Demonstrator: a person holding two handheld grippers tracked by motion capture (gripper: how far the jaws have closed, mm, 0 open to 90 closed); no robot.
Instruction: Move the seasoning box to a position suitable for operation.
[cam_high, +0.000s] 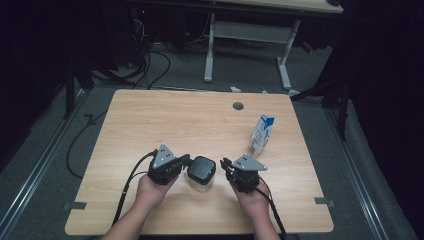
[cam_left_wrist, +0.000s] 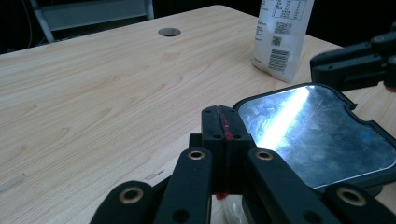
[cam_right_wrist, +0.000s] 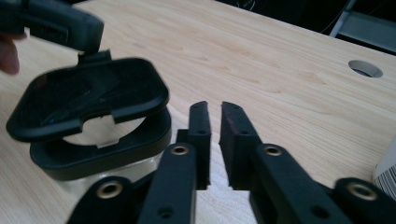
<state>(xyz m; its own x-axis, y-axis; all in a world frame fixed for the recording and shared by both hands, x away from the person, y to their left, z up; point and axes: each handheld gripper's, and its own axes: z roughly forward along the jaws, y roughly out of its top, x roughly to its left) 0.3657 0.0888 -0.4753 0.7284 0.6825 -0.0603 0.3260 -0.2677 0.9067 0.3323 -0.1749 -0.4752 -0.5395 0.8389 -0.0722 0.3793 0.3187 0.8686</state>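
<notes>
In the lower middle of the high view your left gripper (cam_high: 183, 161) points to the right, and its jaws are pressed together beside the black lid (cam_high: 201, 168). In the left gripper view I cannot tell if they pinch the lid's edge. The lid is a rounded square with a shiny top, and it sits tilted over a clear container (cam_high: 200, 183) with a black rim. In the right gripper view one side of the lid is lifted off the rim (cam_right_wrist: 100, 151). The container has no clear long axis. Your right gripper (cam_high: 227, 165) is just right of it, with jaws a little apart around nothing. Further right, a white and blue carton (cam_high: 261, 135) stands upright on the wooden table (cam_high: 165, 120), well apart from both grippers.
</notes>
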